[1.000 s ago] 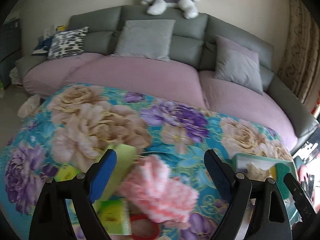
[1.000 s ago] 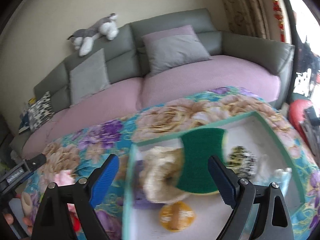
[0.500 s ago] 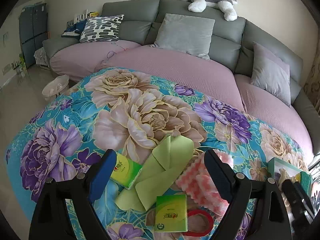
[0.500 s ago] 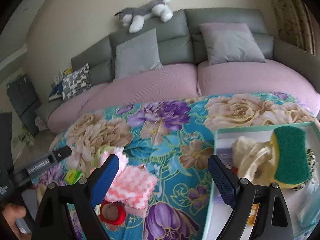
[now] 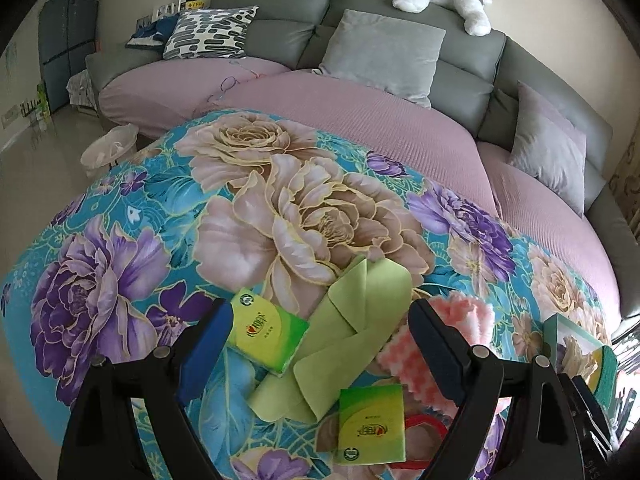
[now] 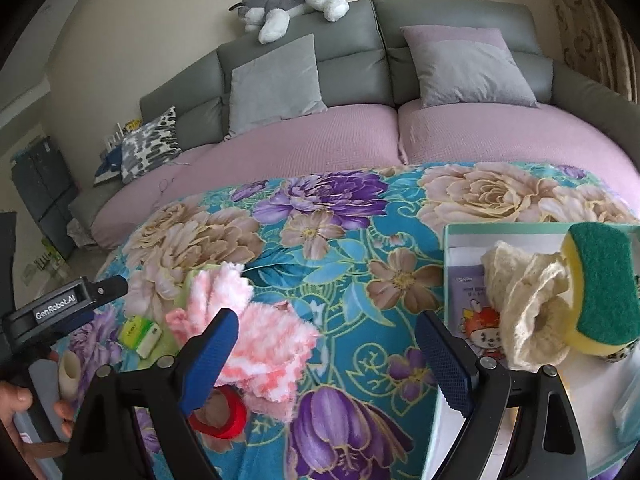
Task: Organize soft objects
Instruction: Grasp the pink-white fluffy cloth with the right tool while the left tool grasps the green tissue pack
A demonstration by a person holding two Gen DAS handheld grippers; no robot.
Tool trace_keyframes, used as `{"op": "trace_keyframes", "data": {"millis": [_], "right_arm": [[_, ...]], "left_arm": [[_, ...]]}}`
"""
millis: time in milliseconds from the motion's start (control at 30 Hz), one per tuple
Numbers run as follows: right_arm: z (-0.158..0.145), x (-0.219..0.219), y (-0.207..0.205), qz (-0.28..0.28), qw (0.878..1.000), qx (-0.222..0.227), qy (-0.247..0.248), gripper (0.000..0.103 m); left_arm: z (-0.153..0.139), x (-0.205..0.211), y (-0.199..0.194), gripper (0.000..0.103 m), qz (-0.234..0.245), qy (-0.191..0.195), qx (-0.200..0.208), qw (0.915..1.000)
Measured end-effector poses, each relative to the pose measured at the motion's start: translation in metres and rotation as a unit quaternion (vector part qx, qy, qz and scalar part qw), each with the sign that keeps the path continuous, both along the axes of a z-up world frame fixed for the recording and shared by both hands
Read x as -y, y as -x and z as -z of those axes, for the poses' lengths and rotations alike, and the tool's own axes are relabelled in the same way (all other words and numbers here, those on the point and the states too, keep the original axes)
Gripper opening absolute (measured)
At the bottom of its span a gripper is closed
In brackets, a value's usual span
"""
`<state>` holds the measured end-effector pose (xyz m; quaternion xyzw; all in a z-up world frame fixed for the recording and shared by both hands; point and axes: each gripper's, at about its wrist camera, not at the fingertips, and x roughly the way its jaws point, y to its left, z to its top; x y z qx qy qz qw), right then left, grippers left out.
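Now your left tool (image 5: 320,344) gapes wide and empty above the green cloth (image 5: 344,336); your right tool (image 6: 324,356), equally wide, holds nothing beside the pink towel (image 6: 256,336).

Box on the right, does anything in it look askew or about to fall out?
Yes. The sponge stands tilted on edge in the box, leaning on the crumpled cream cloth instead of lying flat. It rises above the box's rim, so it looks loosely perched. Both claws are open and hold nothing.
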<state>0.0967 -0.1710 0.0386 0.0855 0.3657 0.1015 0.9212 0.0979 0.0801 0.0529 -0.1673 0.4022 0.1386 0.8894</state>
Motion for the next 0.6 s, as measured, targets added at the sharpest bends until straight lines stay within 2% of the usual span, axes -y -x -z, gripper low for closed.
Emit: {"op": "trace_keyframes", "data": {"millis": [267, 367, 467, 567, 600], "right_arm": [[-0.004, -0.024, 0.003, -0.038, 0.999, 0.015, -0.005, 0.084], [0.003, -0.043, 0.0, -0.061, 0.998, 0.004, -0.002, 0.073], [0.012, -0.06, -0.003, -0.08, 0.997, -0.005, -0.001, 0.072], [0.018, -0.073, -0.004, -0.093, 0.996, -0.012, 0.001, 0.061], [0.019, -0.076, -0.004, -0.095, 0.995, -0.012, 0.002, 0.061]], "left_arm": [[0.01, -0.019, 0.0, 0.09, -0.006, 0.025, -0.012, 0.9996], [0.016, -0.026, -0.001, 0.09, -0.009, 0.03, -0.02, 0.9993], [0.024, -0.035, -0.003, 0.09, -0.017, 0.036, -0.03, 0.9988], [0.033, -0.043, -0.004, 0.09, -0.024, 0.042, -0.045, 0.9978], [0.036, -0.045, -0.005, 0.09, -0.025, 0.041, -0.05, 0.9976]]}}
